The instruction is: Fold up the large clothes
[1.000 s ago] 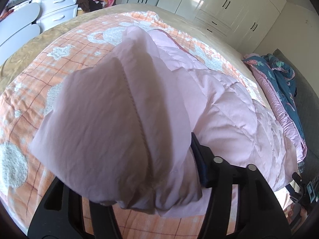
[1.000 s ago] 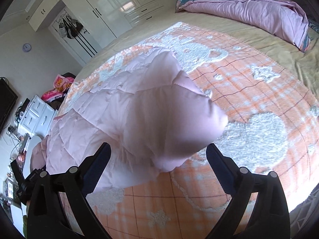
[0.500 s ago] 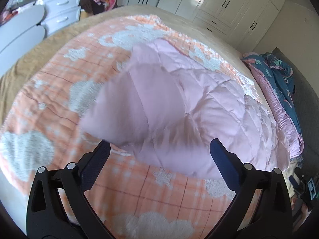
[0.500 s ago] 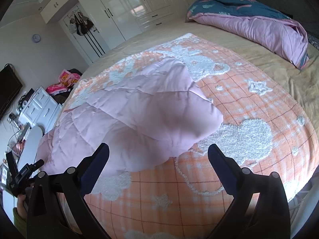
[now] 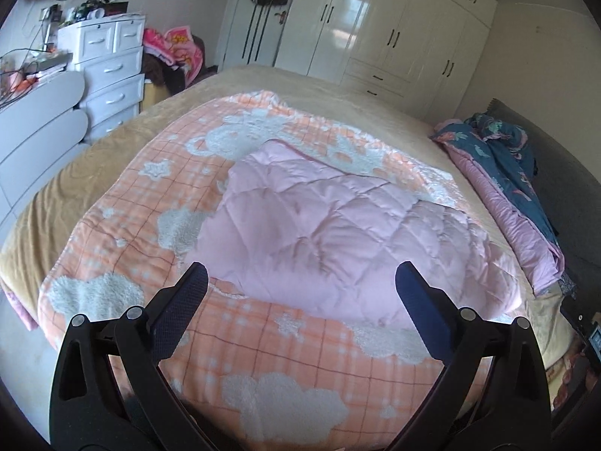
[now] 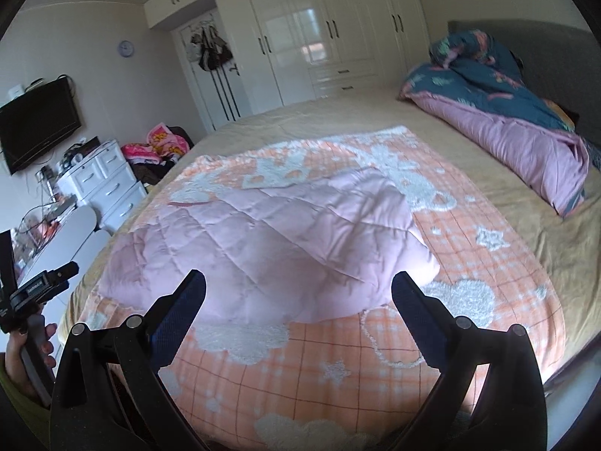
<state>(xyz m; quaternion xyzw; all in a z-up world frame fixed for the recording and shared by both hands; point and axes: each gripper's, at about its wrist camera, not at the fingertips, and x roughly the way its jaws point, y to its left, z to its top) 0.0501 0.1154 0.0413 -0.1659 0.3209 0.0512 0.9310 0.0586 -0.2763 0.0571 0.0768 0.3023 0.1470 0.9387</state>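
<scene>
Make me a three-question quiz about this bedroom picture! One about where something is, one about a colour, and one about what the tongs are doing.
1. Where does the pink quilted coat lie?
A. on the orange checked blanket
B. on the floor
C. in a drawer

2. What colour is the wardrobe?
A. brown
B. white
C. green

3. How are the left tongs and right tongs?
A. both pinching the coat
B. one holding a sock
C. both open, holding nothing

Answers: 1 A, the coat rests on top of the blanket on the bed. 2 B, its glossy doors are white. 3 C, both pairs stand wide apart, with nothing between them.
</scene>
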